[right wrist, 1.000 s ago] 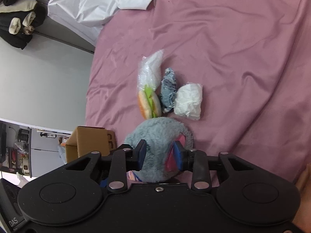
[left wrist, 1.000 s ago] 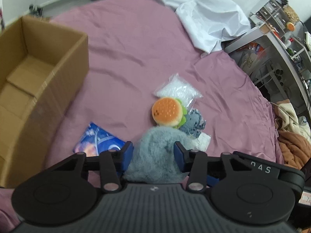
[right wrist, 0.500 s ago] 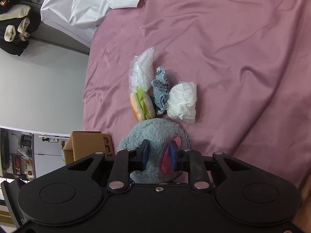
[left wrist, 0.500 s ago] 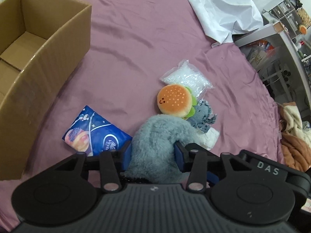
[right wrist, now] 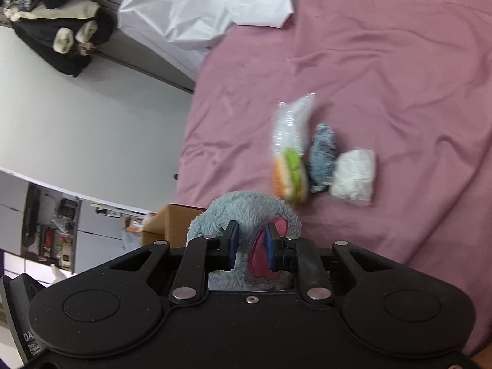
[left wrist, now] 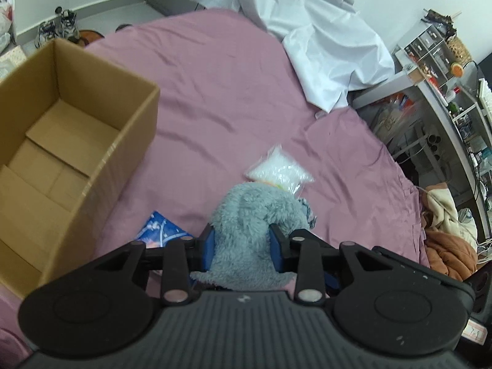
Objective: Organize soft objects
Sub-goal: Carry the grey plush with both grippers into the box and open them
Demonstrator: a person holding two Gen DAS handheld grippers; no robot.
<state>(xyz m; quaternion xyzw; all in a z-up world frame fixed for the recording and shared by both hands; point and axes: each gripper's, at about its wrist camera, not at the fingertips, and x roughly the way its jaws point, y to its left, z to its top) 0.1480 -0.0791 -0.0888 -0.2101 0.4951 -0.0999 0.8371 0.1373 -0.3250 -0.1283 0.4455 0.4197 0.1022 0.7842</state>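
Observation:
Both grippers hold one grey-blue plush toy [left wrist: 252,224] above the pink bed. My left gripper [left wrist: 243,247] is shut on its furry body. My right gripper [right wrist: 250,247] is shut on the same plush [right wrist: 246,212] beside its pink ear. An open, empty cardboard box [left wrist: 61,153] stands on the bed at the left. On the sheet beyond the plush lie a burger plush [right wrist: 290,178], a clear bag of white filling [left wrist: 278,172], a blue-grey knit piece [right wrist: 323,156] and a white wad [right wrist: 353,176]. A blue printed packet [left wrist: 160,227] lies below the left gripper.
A crumpled white sheet [left wrist: 313,40] covers the far end of the bed. Shelves and a desk [left wrist: 446,70] stand at the right, with brown and cream clothes [left wrist: 446,246] heaped beside the bed. Shoes [left wrist: 58,24] sit on the floor at the far left.
Both grippers have lifted the grey plush higher off the bed; it now hides the burger plush in the left wrist view. The box and the room beyond show more fully.

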